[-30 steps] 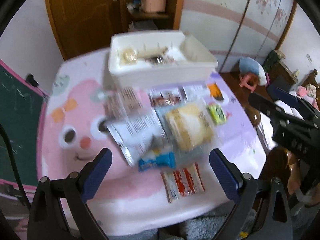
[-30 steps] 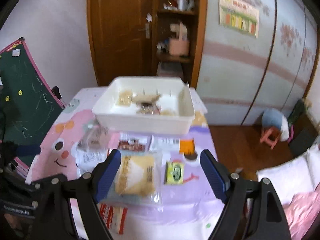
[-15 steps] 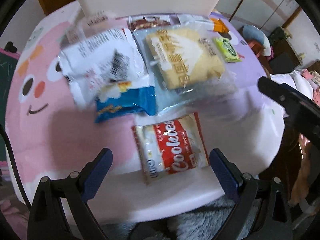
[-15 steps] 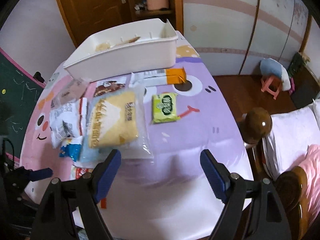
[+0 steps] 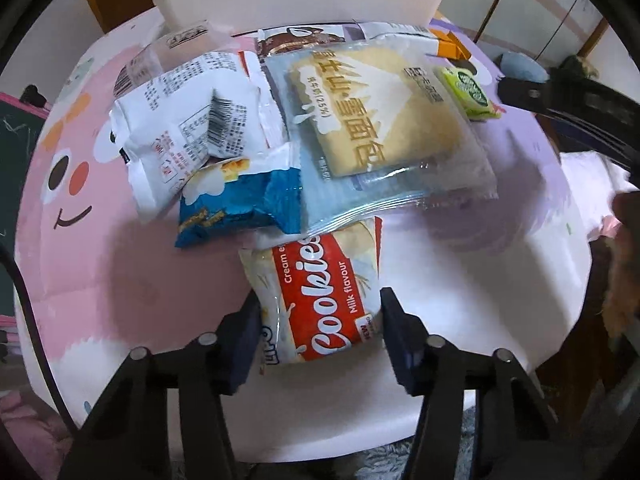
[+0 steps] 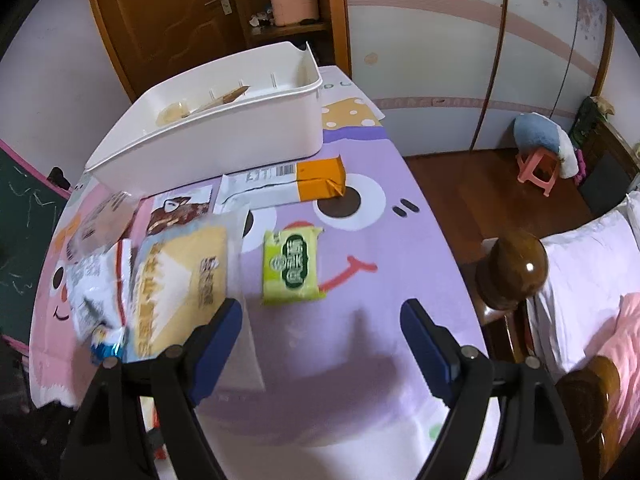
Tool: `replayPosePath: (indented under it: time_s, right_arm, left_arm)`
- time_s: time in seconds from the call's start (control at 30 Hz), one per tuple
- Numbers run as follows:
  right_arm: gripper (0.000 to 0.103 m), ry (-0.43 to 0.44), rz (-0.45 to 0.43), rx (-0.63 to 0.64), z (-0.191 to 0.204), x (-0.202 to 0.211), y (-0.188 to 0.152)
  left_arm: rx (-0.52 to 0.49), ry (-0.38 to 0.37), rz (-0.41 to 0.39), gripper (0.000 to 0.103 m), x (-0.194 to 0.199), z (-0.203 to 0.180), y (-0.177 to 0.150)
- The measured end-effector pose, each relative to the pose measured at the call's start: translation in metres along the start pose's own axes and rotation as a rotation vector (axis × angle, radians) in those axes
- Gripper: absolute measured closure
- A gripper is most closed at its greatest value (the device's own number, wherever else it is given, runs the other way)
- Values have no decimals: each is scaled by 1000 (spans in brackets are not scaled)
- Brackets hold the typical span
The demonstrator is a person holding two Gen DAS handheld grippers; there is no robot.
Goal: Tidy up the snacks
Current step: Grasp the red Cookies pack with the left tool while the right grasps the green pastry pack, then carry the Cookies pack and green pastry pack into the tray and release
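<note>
We are working over the counter [image 6: 372,320], with the white bin [image 6: 224,140] sitting in the upper left of the right wrist view. In the left wrist view, lower centre, our left hand-held gripper [image 5: 318,330] is closing on the Cookies packet [image 5: 320,300], pads touching both sides. We are holding the right hand-held gripper [image 6: 320,334] open and empty, just below the green packet [image 6: 292,266]. The bread bag [image 5: 384,120] is overlapping the Cookies packet's far end, so we judge that lifting could drag it along. We are counting one bin and eight loose packets.
</note>
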State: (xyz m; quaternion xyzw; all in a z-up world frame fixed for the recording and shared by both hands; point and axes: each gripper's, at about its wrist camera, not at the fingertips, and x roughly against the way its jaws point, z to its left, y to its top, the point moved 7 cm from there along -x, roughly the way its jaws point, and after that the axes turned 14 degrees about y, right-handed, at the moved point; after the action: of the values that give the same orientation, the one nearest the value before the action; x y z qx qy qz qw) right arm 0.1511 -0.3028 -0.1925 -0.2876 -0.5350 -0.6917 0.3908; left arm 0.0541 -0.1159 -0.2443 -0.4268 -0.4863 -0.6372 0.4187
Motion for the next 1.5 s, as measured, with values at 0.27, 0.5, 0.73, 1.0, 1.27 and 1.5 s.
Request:
replayPosePath:
  time_s: [0.27,0.5,0.73,1.0,1.27,1.5]
  right_arm:
    - [30,-3,84,39,2,-39,8]
    - [60,-45,122,113,13,-59,8]
    - [65,-39,121,65,6,-52,1]
    - [65,1,78,16,6,-16,-14]
    - [65,87,11,49,36,23,-11]
    - [65,147,-43,114,71,49,10]
  left_arm:
    - [27,-64,11,50,1,8,2]
    - [24,-97,3,50,3,14,0]
    - [13,-111,-56,50,15,28,3]
    - [-25,-87,-221,50,57,33,12]
    - [-15,-53,-347,50,91,42,29]
    - [56,-5,-456,50,128,78,64]
